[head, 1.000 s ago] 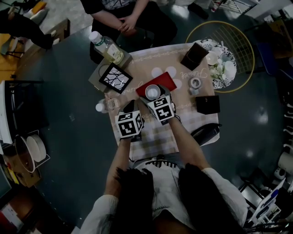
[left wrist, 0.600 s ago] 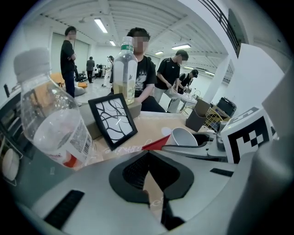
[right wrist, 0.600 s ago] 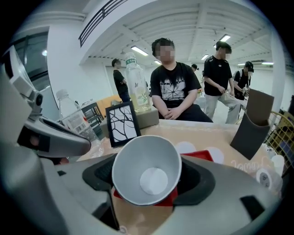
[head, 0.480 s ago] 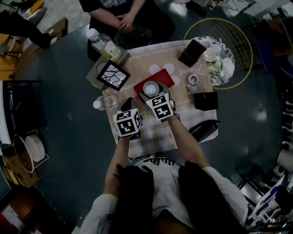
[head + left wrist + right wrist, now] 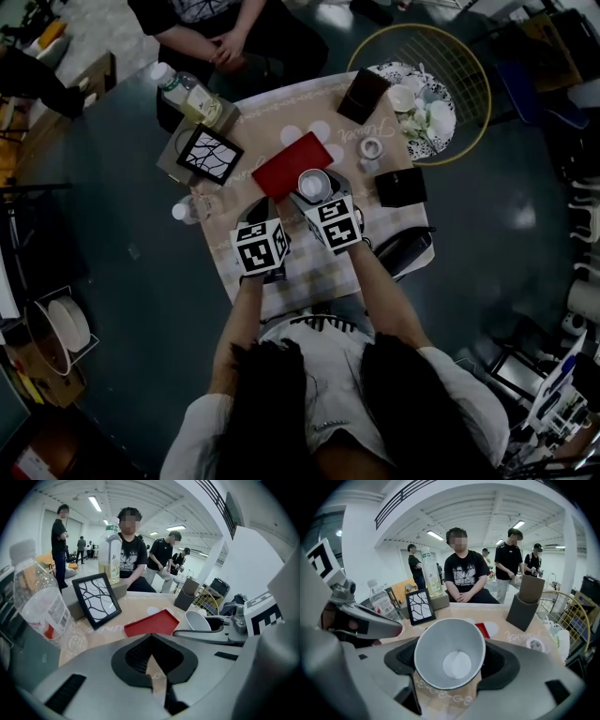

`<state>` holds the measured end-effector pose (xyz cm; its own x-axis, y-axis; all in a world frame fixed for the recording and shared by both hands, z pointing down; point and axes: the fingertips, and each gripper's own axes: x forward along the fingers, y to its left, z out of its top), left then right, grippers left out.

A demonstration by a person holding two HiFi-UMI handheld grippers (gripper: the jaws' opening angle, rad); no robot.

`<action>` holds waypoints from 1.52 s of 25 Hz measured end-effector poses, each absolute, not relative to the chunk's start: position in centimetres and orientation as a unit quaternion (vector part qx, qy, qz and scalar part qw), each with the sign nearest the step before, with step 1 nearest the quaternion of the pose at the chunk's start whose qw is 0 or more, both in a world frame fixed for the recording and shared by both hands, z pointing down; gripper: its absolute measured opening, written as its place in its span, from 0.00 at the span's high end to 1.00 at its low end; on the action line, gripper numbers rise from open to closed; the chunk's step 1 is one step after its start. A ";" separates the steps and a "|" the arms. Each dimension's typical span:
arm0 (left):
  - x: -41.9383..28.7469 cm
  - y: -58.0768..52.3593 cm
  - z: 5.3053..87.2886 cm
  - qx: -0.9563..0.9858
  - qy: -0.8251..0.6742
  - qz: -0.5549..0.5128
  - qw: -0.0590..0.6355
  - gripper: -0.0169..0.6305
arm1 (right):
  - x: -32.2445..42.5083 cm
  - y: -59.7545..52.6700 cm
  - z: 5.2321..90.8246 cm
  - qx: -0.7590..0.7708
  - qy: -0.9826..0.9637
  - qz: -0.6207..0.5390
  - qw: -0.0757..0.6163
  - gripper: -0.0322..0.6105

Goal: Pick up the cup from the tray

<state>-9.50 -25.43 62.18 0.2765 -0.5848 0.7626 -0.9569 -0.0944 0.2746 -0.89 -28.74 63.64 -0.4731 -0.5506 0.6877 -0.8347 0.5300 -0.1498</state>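
The cup [image 5: 314,183] is off the red tray [image 5: 289,165] now. A second ago it was seen standing on the tray's near part, half a second ago at the tray's near edge, and here it is held just outside the tray's near right corner, over the table [image 5: 281,286] toward its middle. It is carried tilted, its open mouth turned back toward the person, the white bottom plain in the right gripper view, with patterned cloth visible beneath it. The right gripper [image 5: 317,194] is clamped on it: the jaws have just been closing, the cup is between them, and one dark pad is pressed to each side of the wall, so the jaws are kept wide by the cup's own girth. The left gripper [image 5: 157,679] is held beside it, nearer the table's left edge; its jaws are drawn together at the tips, only a sliver of cloth is seen through them, and nothing is gripped or touched. The tray itself is left lying bare, and no shift of it on the cloth can be made out. Farther out, a black picture frame [image 5: 204,155] is propped toward the far left corner with a bottle [image 5: 187,92] behind it.
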 end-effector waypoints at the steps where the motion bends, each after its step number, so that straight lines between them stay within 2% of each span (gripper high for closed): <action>1: -9.0 -25.4 62.1 0.703 -0.546 0.242 0.386 0.96 | -0.2 -28.4 63.7 0.426 -0.820 0.242 0.296 0.38; 15: -4.4 -23.9 62.2 0.736 -0.499 0.264 0.375 0.96 | 6.2 -25.5 65.5 0.483 -0.782 0.262 0.294 0.38; 19: -4.2 -23.7 62.4 0.735 -0.495 0.265 0.379 0.96 | 6.5 -25.3 65.9 0.486 -0.781 0.288 0.269 0.38; 27: -4.3 -23.6 62.3 0.735 -0.496 0.271 0.376 0.96 | 7.0 -24.9 67.4 0.486 -0.774 0.283 0.293 0.38; 34: -3.9 -22.4 63.0 0.740 -0.464 0.284 0.397 0.96 | 6.8 -25.0 67.2 0.483 -0.778 0.294 0.273 0.38; 38: -3.3 -21.6 63.3 0.737 -0.441 0.281 0.429 0.96 | 7.1 -25.2 66.0 0.492 -0.786 0.279 0.251 0.32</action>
